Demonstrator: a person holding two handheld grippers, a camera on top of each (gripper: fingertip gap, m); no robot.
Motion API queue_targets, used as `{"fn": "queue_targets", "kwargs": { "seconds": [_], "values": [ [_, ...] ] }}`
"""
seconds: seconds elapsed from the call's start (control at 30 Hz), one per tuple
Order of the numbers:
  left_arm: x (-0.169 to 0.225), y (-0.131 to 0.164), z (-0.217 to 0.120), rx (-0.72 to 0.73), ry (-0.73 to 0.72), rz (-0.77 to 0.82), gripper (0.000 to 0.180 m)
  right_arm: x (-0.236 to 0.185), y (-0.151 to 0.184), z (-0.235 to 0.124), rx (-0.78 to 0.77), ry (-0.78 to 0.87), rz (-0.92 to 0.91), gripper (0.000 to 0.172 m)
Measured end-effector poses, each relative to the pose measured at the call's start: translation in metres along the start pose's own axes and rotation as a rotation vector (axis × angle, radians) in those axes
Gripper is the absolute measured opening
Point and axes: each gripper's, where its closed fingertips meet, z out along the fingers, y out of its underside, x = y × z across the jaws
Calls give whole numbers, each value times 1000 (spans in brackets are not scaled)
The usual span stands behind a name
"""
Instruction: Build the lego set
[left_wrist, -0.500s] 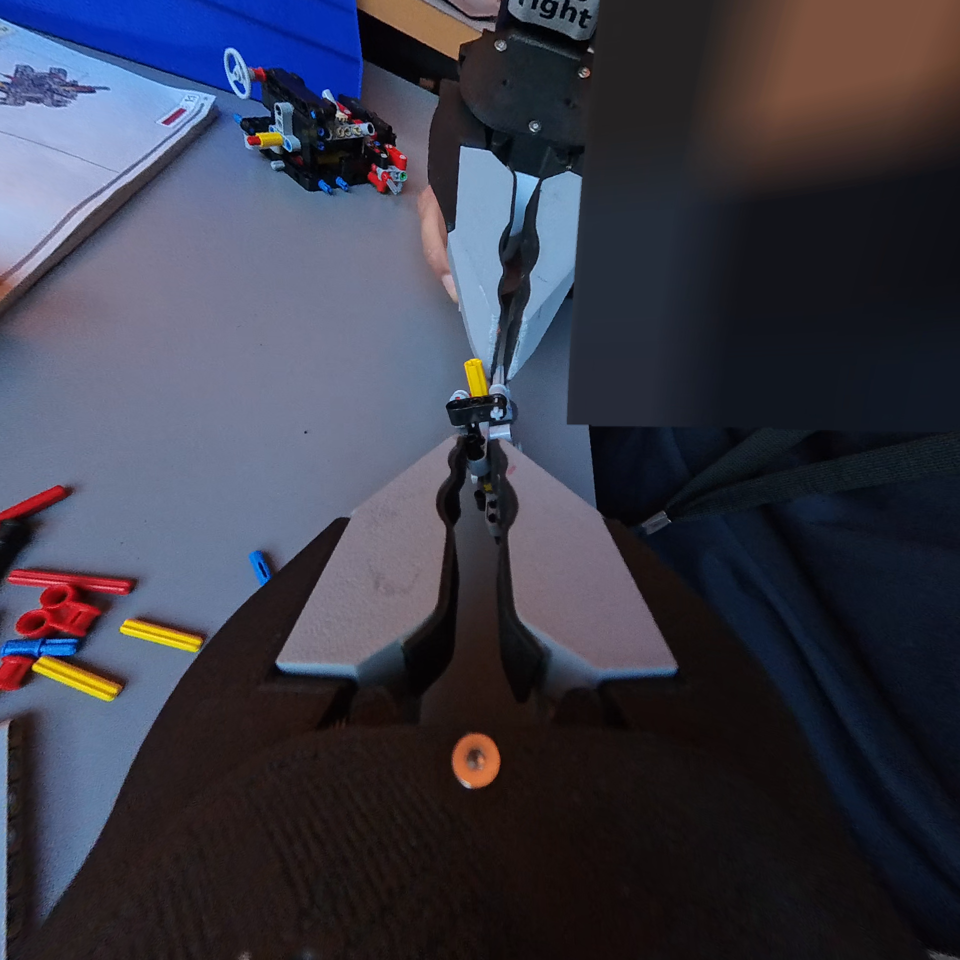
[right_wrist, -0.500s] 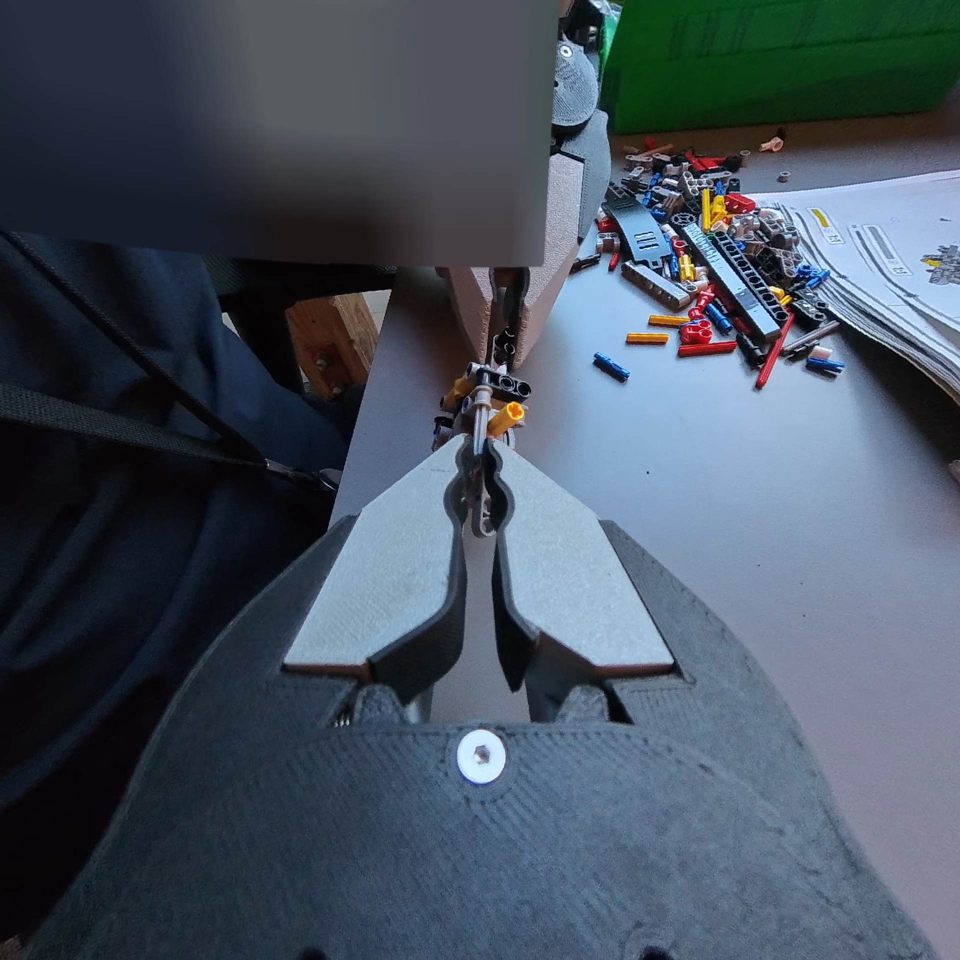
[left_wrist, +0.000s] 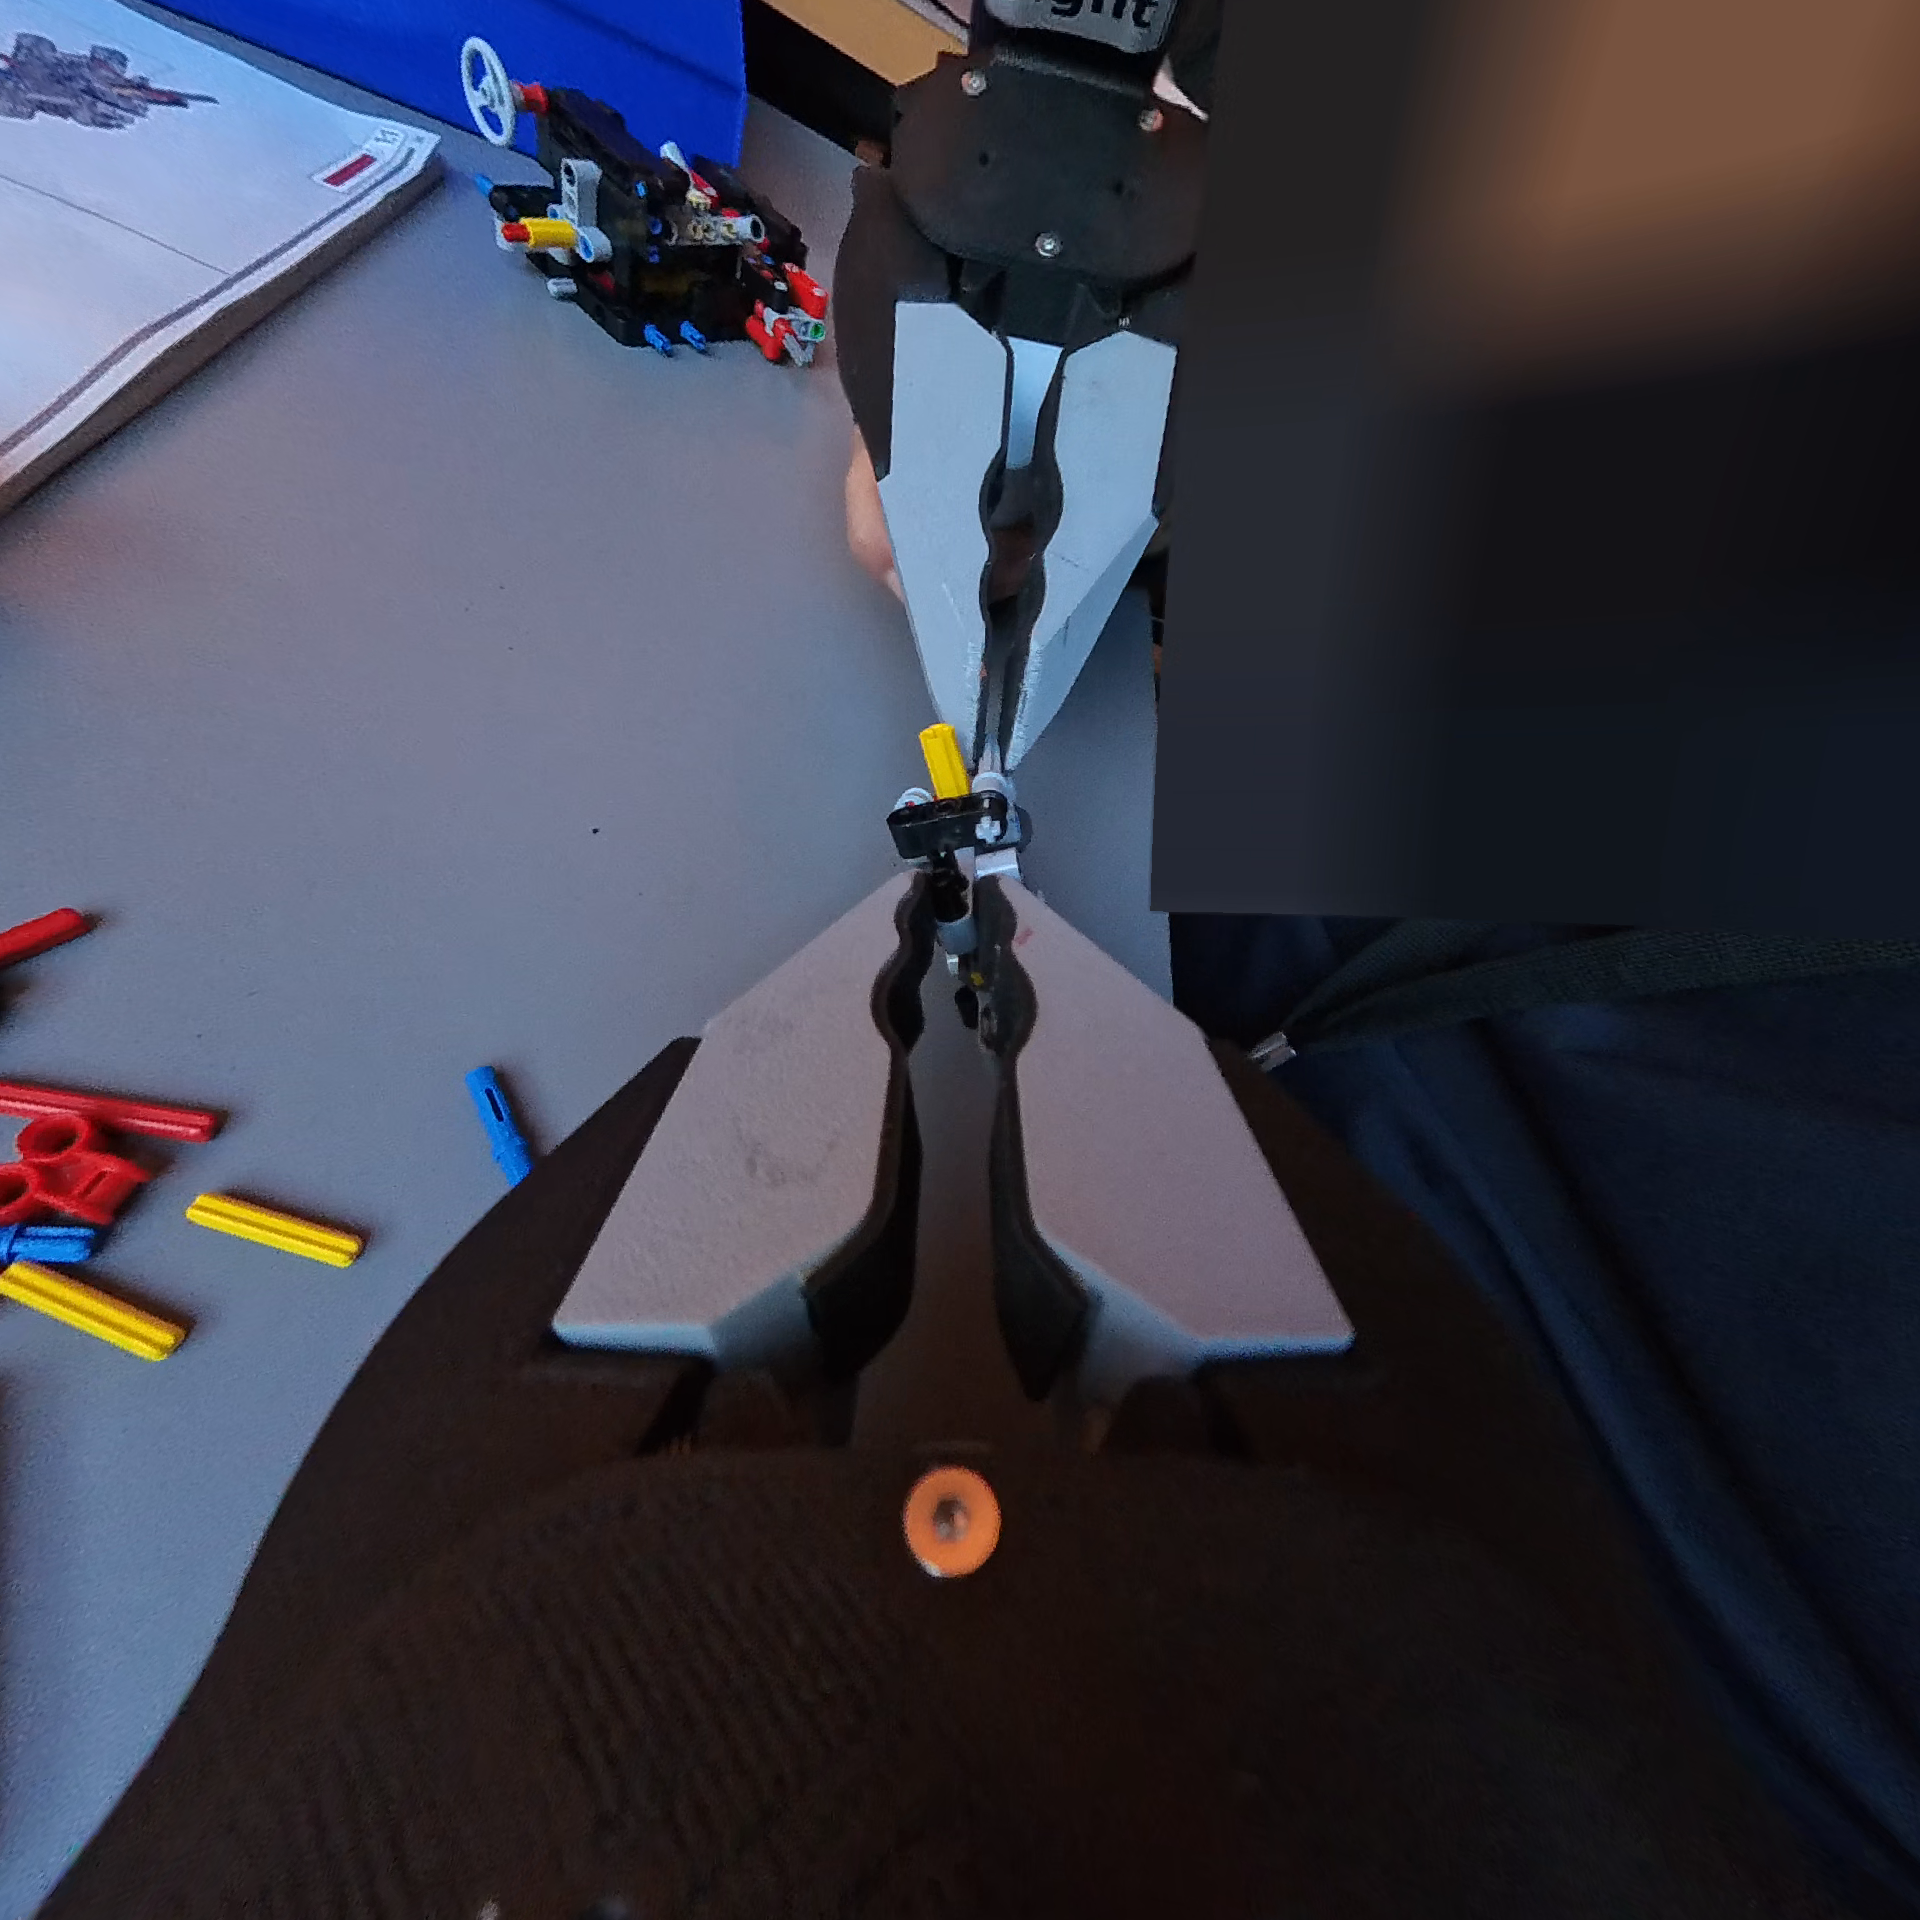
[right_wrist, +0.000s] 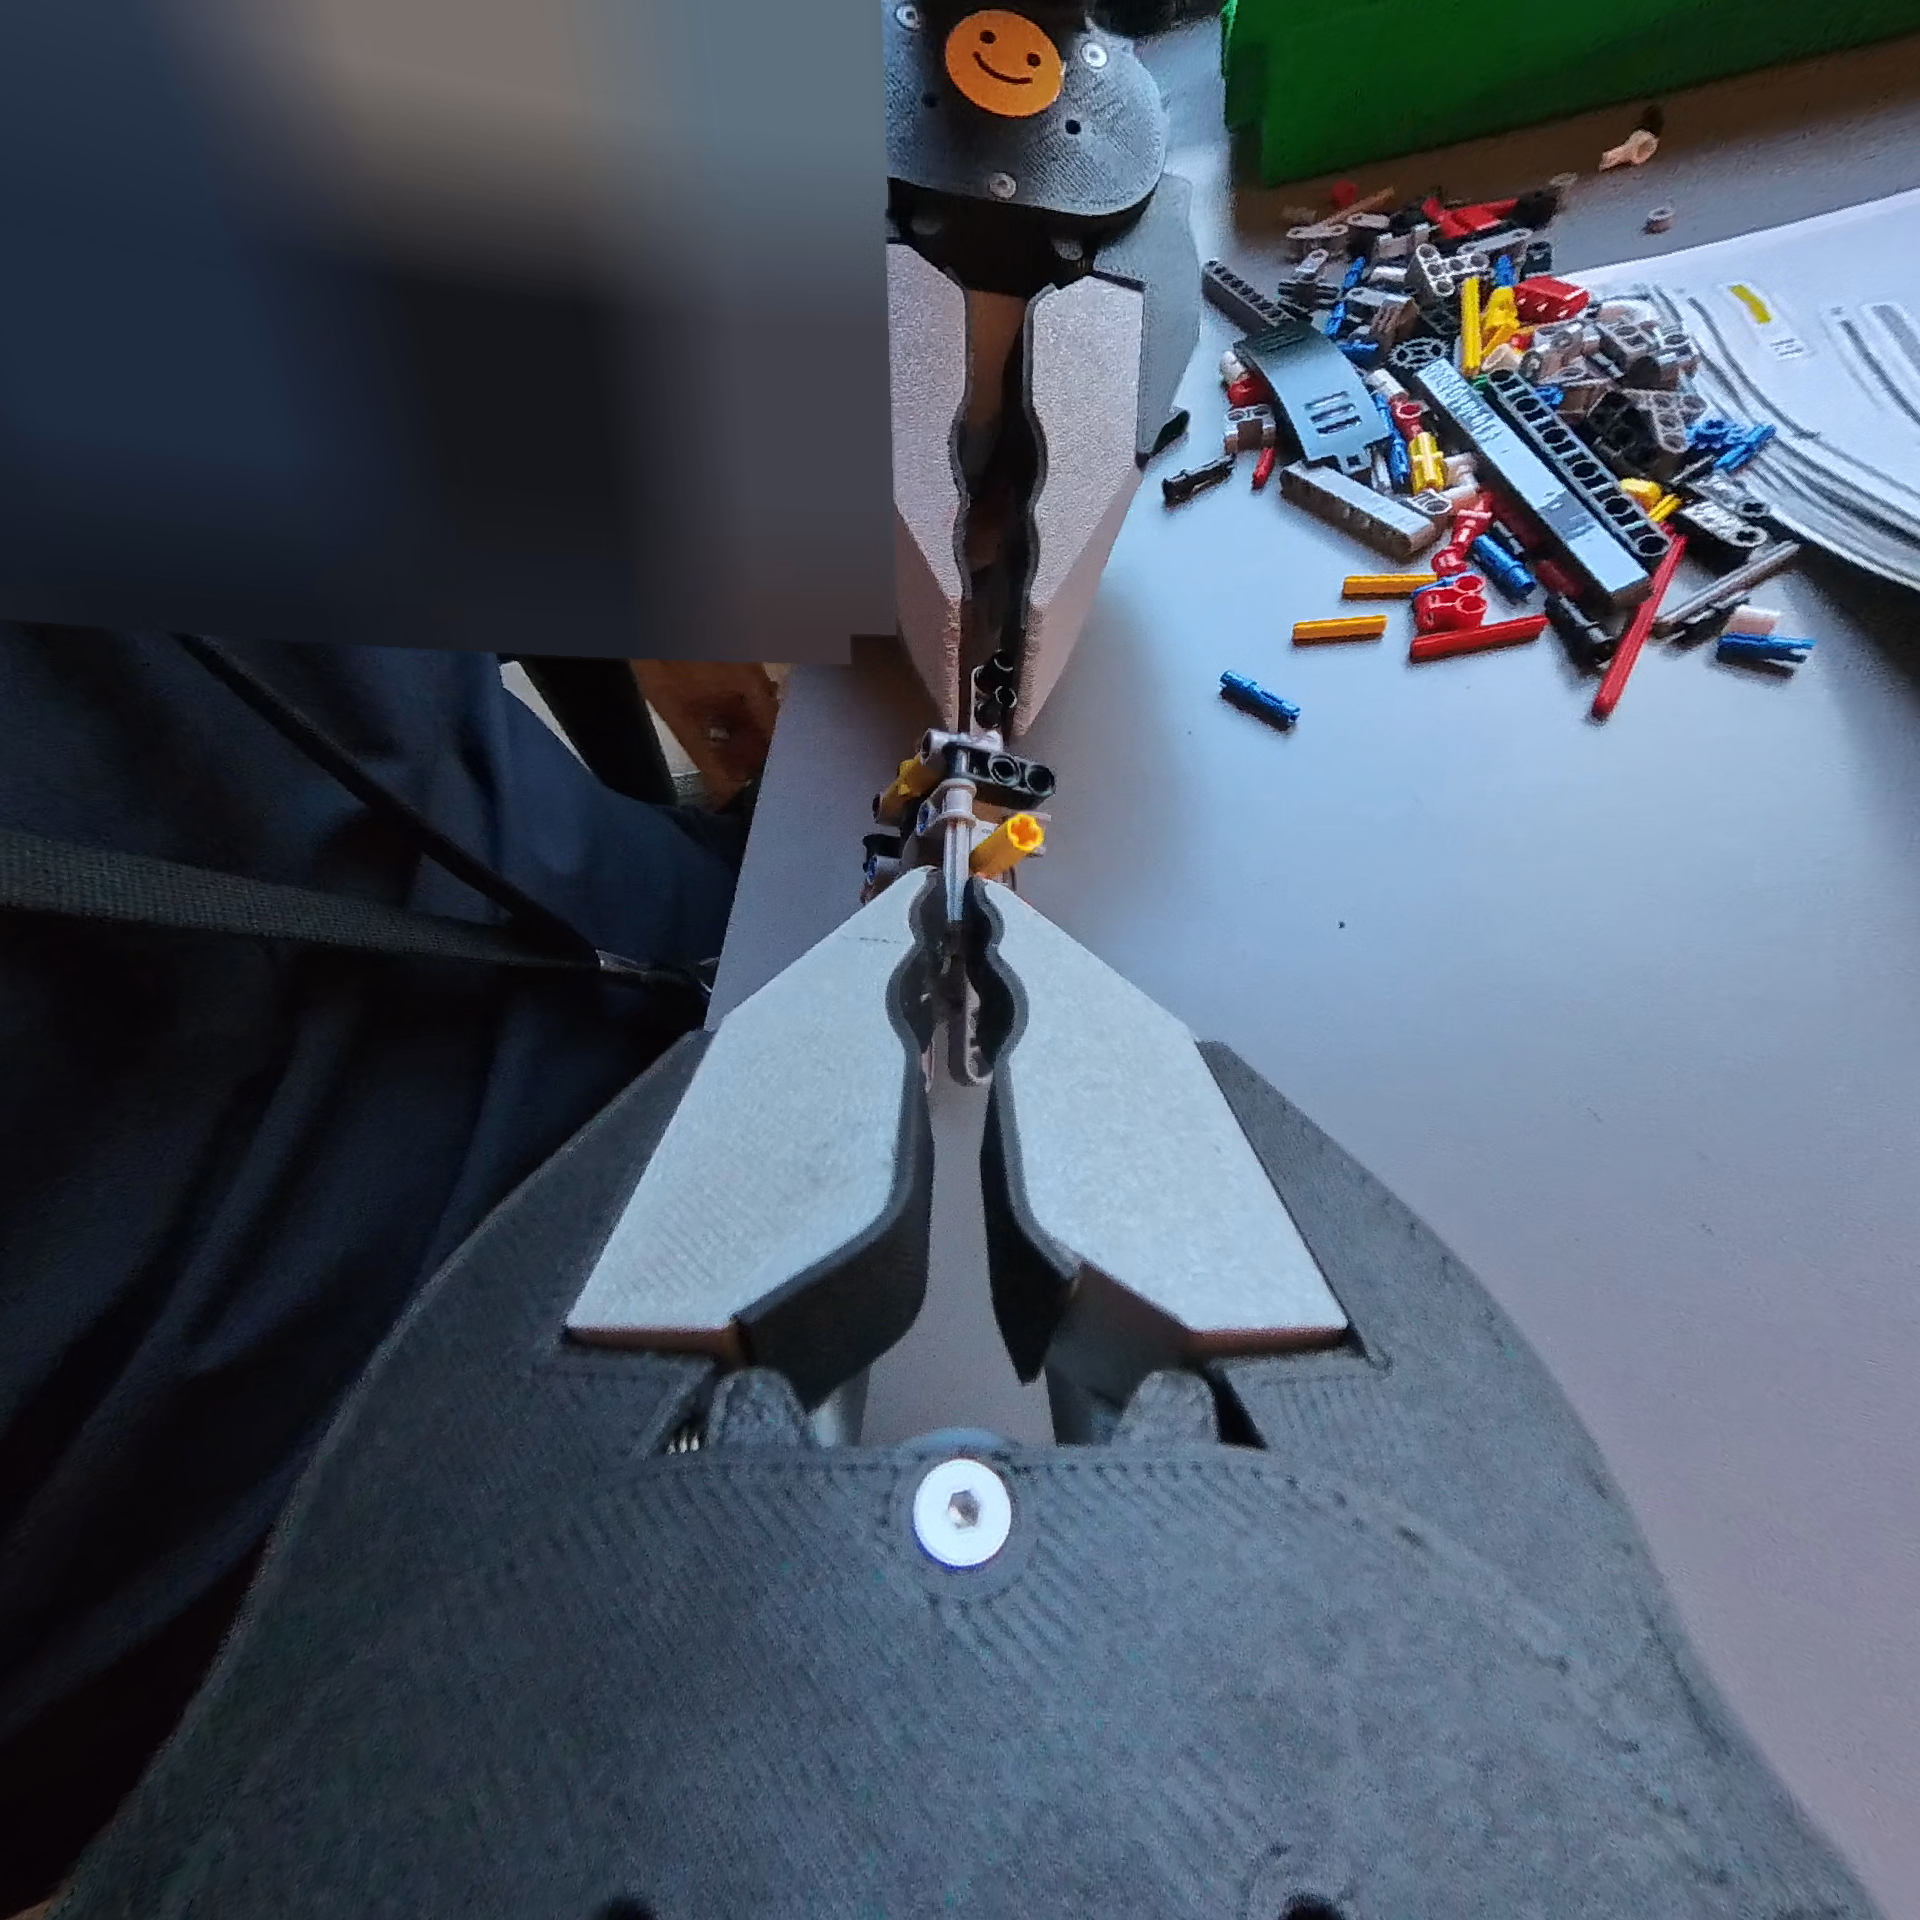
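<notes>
Left wrist view: two tools (left_wrist: 961, 899) (left_wrist: 997, 748) clamp one small brick assembly (left_wrist: 951, 816).

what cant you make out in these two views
- Left wrist view: the part of the small brick assembly inside the left gripper is hidden by its pads.
- Right wrist view: the thin grey rod runs into the right gripper; its end is covered by the pads.
- Both views: a blurred patch covers the area behind the grippers.
- Right wrist view: the brick pile is too small to sort.
- Left wrist view: the booklet is cut off by the edge.
</notes>
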Motion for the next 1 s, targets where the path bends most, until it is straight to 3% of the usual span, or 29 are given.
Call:
{"fn": "queue_targets", "kwargs": {
  "seconds": [0.47,0.6,1.0],
  "values": [
    [-5,-3,4,9,-12,-36,7,5,-3,-4,25,-113,130,1],
    [-6,-4,3,22,-25,-33,6,10,2,-16,37,-43,92,6],
    [-7,-4,5,16,-32,-27,6,8,5,-17,23,-52,98,0]
  ]
}}
